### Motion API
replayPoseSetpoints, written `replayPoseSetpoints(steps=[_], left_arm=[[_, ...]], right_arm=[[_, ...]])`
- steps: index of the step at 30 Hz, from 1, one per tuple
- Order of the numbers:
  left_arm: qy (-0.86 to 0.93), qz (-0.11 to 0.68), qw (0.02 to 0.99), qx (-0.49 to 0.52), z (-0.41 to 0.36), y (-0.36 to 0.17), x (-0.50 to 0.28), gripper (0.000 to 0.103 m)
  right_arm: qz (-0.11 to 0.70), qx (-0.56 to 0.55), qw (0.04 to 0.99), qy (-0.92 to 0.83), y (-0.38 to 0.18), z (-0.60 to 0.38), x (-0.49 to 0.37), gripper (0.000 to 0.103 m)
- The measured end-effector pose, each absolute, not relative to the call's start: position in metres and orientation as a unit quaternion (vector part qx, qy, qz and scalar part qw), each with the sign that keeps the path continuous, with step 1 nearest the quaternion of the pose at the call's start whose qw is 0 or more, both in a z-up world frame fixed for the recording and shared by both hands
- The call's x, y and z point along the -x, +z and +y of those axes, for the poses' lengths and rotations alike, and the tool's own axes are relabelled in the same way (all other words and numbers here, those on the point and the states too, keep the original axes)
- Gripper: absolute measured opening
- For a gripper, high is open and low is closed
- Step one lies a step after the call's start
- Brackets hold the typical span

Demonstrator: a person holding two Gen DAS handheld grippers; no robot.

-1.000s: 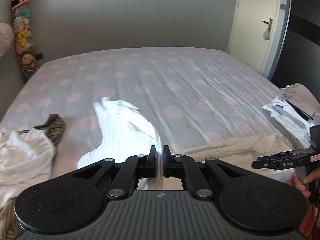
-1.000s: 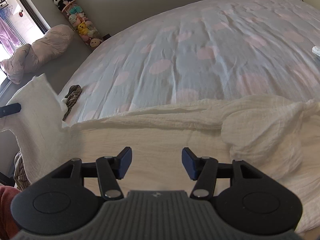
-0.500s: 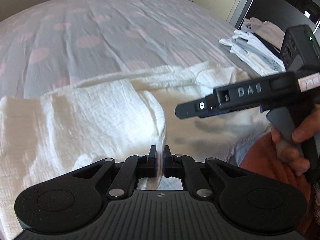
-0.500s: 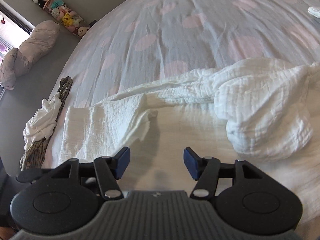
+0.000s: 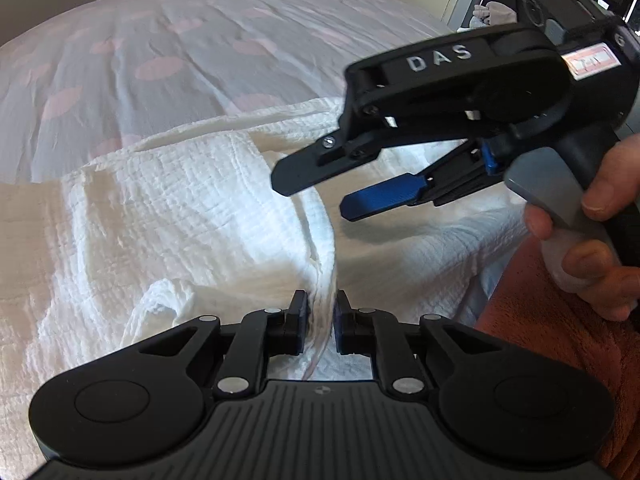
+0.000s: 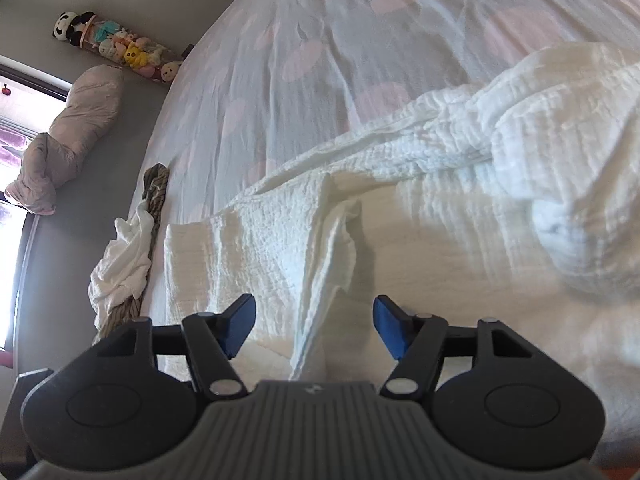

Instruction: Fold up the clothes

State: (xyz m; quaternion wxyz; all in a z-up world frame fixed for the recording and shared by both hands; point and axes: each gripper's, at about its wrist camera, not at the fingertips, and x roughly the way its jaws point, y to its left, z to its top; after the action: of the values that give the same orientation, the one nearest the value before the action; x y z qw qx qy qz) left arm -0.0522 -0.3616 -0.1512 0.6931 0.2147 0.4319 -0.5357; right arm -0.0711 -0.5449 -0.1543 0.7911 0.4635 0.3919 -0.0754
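On the left, a white crinkled garment (image 5: 168, 216) lies spread along the near edge of the bed (image 5: 160, 40), one layer turned over onto the rest. Beyond it in the right wrist view, a small heap (image 6: 124, 256) of white and striped cloth sits at the bed's edge, well apart, apparently waiting its turn.

At centre, the left claw (image 5: 321, 316) has a gathered ridge of the garment between its pads; its jaws are opening, and small gaps show on either side of the cloth, so the fold appears to be going down here.

To the right, the right claw (image 5: 320, 196) hovers above the garment with its jaws spread wide and nothing between them, angled down toward the raised ridge, likely to take the next hold. A hand (image 5: 592, 240) grips its handle. Farther right, a bunched lump (image 6: 560, 184) of the same garment is not yet flattened.
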Motion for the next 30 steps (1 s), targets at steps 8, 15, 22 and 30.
replayPoseSetpoints(steps=[8, 15, 22, 30], left_arm=[[-0.531, 0.438, 0.688, -0.231, -0.362, -0.14, 0.05, 0.004], [-0.516, 0.446, 0.688, -0.247, -0.368, -0.112, 0.052, 0.004], [-0.544, 0.434, 0.684, -0.22, -0.377, -0.072, 0.065, 0.004], [-0.606, 0.421, 0.656, -0.159, -0.417, -0.04, 0.084, 0.004]], right_arm=[[0.407, -0.444, 0.793, -0.091, -0.163, -0.546, 0.037, 0.018], [0.405, -0.312, 0.855, -0.088, -0.119, -0.53, 0.035, 0.008], [0.397, -0.221, 0.888, -0.063, -0.07, -0.54, 0.053, 0.008], [0.387, -0.16, 0.902, -0.103, -0.018, -0.582, 0.095, 0.007]])
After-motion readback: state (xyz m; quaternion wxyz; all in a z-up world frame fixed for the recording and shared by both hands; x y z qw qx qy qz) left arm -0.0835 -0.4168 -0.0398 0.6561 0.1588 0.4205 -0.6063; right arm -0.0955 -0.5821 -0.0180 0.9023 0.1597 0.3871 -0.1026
